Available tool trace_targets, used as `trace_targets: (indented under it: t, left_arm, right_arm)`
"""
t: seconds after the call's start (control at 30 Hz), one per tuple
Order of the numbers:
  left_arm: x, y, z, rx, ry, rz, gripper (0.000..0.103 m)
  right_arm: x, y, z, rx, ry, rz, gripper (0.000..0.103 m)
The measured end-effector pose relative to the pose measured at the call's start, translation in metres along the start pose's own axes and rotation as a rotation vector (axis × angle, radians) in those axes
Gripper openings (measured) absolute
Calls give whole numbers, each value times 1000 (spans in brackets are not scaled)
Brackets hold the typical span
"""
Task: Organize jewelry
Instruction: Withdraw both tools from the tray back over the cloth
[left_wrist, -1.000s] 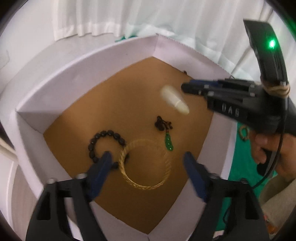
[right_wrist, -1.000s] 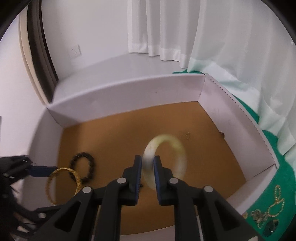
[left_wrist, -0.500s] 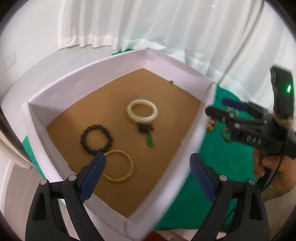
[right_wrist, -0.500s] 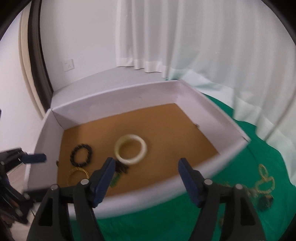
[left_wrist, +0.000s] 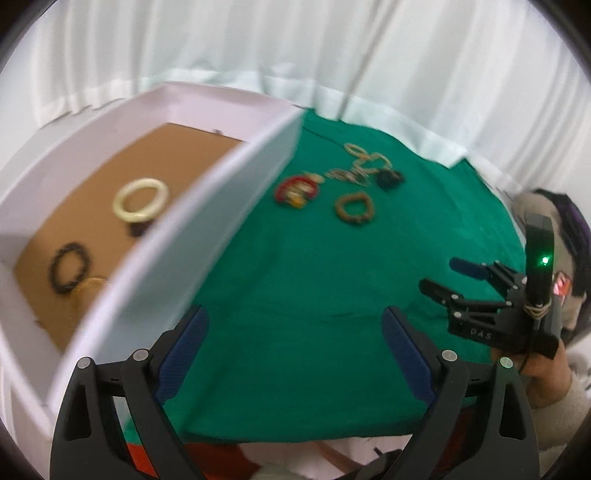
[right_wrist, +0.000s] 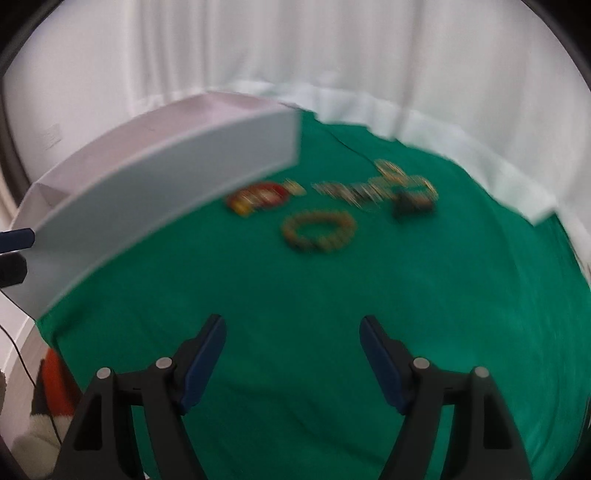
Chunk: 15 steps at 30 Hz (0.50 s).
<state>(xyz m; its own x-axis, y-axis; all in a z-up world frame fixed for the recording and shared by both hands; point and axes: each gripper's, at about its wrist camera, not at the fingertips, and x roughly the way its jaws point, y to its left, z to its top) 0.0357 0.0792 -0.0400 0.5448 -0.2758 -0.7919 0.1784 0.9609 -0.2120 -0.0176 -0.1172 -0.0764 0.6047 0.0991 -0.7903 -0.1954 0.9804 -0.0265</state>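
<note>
Both tongs (left_wrist: 295, 354) now outside box (left_wrist: 207, 206).

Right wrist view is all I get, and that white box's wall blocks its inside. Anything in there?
Observer: Yes. The left wrist view shows a cream ring-shaped bangle lying on the brown floor of the white cardboard box.
Operator: Only that?
Observer: No. A black beaded bracelet lies apart from it, nearer the camera.
Operator: Can you see my gripper from there?
Observer: Yes. The right gripper is at the picture's right edge, open, with a green light glowing on it.
</note>
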Motion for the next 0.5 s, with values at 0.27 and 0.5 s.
trace_targets:
  t: [0.27,0.5]
  left_arm:
    - [43,-42,-17,64,64,-10,95]
    - [42,-51,-26,80,67,-12,95]
  right_arm:
    - [-8,-52,-50,150,-22,-120,76]
    - [-13,-62,-68,201,-40,-130,76]
